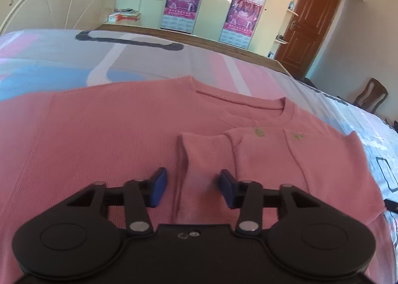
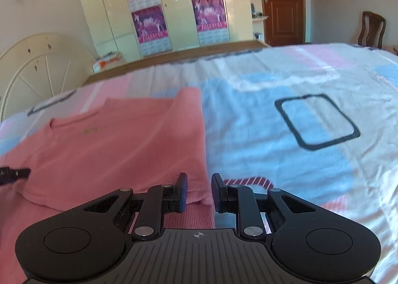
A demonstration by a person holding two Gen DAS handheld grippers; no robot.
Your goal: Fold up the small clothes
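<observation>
We see pink top flat on bed. L hand-held gripper spread, astride folded sleeve, long axis along fingers. R hand-held gripper spread at top's right edge; L nearer.

The pink sweater is blurred, its lower part hidden behind the right gripper.

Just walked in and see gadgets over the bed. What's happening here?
A person with a gripper in each hand is folding a pink sweater laid flat on the patterned bedsheet. One sleeve is already folded in across the body. The left gripper is open with that sleeve between its fingers. The right gripper is open at the sweater's side edge. Neither has clamped any fabric yet.
</observation>
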